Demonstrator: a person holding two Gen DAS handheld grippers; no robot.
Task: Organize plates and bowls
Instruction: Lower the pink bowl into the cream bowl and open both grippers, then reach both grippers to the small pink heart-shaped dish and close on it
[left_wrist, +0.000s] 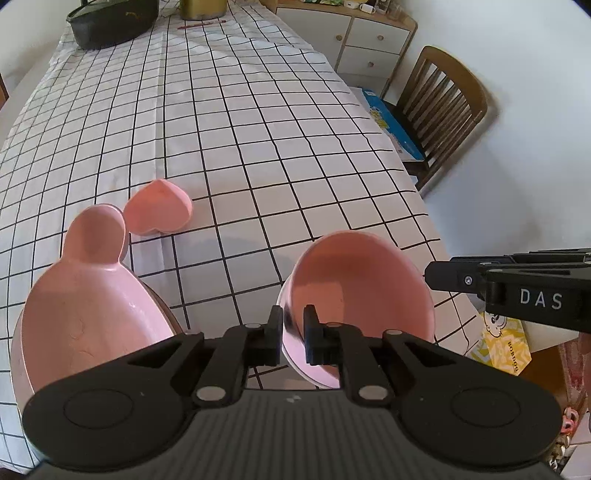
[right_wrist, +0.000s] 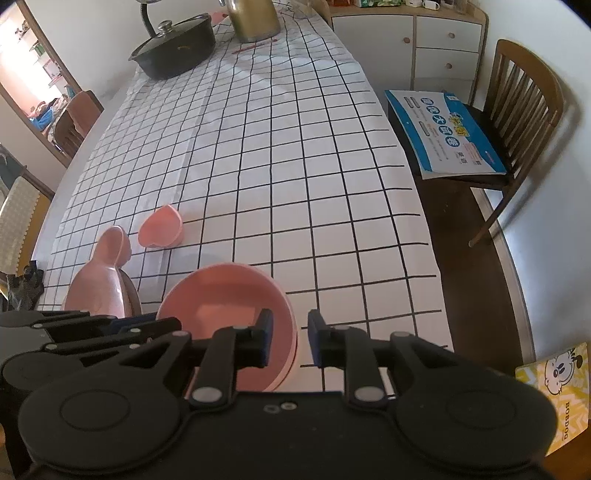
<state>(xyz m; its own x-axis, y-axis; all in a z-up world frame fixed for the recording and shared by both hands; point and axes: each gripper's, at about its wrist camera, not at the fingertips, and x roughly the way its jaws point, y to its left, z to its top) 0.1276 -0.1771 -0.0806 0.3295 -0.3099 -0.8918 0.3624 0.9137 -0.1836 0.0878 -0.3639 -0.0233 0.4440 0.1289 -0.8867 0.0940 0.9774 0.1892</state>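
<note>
The left gripper pinches the near rim of the round pink bowl, tilting it over the near right of the table; the right gripper hangs part-open, empty; likely next: nest it in the rabbit-shaped bowl at near left.

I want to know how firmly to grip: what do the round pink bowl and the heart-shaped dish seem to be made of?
Round pink bowl: likely plastic or melamine, with a thin rim and a smooth, matte-satin inside. Heart-shaped dish: apparently the same matte pink plastic, moulded in one piece. Neither shows a ceramic-like glaze.
</note>
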